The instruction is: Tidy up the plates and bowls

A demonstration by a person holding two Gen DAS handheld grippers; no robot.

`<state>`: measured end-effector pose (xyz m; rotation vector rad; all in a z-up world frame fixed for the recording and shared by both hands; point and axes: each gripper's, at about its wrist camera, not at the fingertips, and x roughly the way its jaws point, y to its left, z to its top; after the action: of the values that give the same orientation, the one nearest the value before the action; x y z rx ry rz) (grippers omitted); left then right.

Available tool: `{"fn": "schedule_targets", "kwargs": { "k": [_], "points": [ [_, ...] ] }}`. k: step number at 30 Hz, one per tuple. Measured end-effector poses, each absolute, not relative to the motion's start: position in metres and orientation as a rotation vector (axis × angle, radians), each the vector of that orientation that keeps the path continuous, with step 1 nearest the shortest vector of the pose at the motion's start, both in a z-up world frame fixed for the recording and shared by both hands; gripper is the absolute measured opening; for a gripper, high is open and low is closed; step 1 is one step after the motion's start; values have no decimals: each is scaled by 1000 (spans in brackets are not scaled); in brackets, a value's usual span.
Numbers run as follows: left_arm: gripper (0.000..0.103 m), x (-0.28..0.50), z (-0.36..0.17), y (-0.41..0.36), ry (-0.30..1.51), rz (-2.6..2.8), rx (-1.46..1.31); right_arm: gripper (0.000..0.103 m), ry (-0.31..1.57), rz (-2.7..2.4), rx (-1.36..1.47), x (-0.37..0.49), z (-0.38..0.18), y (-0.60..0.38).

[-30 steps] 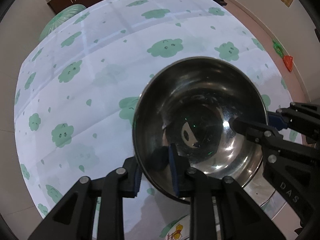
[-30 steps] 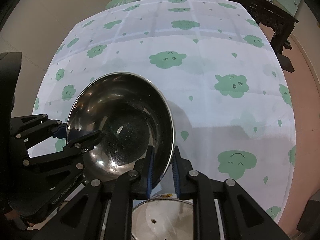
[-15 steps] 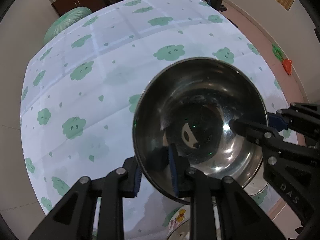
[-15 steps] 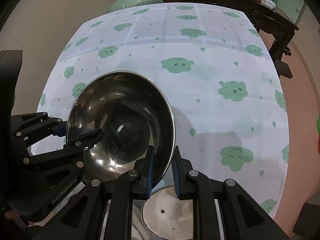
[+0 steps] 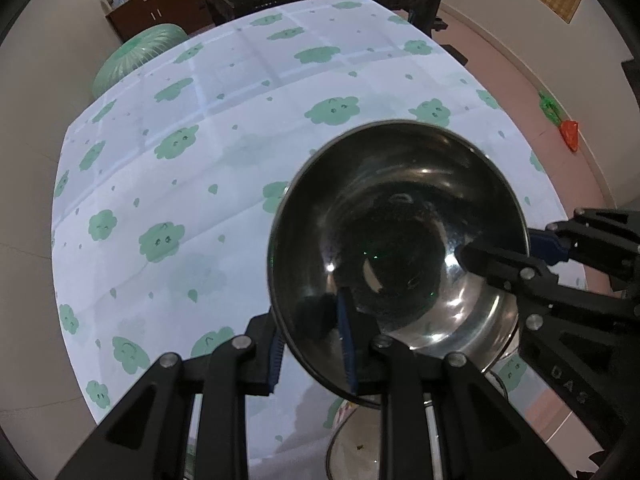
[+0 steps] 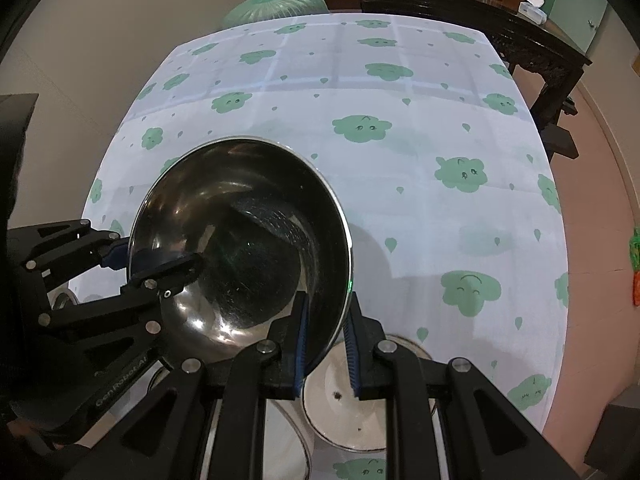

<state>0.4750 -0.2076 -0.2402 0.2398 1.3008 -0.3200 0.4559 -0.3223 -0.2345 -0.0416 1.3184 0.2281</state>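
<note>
Gripping opposite sides of a steel bowl [image 5: 400, 248], the left gripper [image 5: 312, 344] and right gripper [image 6: 326, 344] each pinch its rim between nearly closed blue-padded fingers. It is held tilted in the air above the worktop [image 6: 400, 120], which wears a green cloud-print cloth, with a white bowl [image 6: 348, 416] directly beneath.

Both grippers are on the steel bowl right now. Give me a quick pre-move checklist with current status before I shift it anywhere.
1. Left gripper clamped on the steel bowl rim: ok.
2. Right gripper clamped on the opposite rim: ok.
3. Bowl lifted off the tablecloth: ok.
4. Bowl empty: ok.
5. White dish below clear of the bowl: cannot tell.
6. Bowl level: not ok, tilted.
</note>
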Motion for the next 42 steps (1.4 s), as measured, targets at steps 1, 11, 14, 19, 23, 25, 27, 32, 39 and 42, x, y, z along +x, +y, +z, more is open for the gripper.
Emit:
{"fn": "schedule_targets", "kwargs": {
  "k": [1,11,14,19,23,25,27,32,39,42],
  "points": [
    [22,473,-238,-207,1297,-320,239,19,1318,228,-42,454,-234,-322],
    [22,453,-229,-197,1276,-330,230,19,1312,222,-55,431,-226,-312],
    [22,446,-227,-194,1271,-336,230,19,1308,215,-58,424,-223,-310],
    [22,434,-223,-189,1264,-347,235,19,1302,203,-55,411,-219,-304],
    [22,423,-221,-185,1258,-357,238,19,1299,192,-53,400,-216,-301],
    [22,418,-220,-184,1256,-362,240,19,1297,187,-50,394,-214,-299],
    [22,413,-219,-182,1254,-367,243,19,1297,181,-53,388,-213,-297],
    [22,400,-216,-180,1248,-381,248,19,1296,168,-54,375,-210,-293],
    [22,386,-214,-180,1245,-400,261,19,1298,151,-49,357,-208,-292],
    [22,380,-214,-179,1245,-405,263,19,1302,146,-46,351,-208,-291]
  ]
}}
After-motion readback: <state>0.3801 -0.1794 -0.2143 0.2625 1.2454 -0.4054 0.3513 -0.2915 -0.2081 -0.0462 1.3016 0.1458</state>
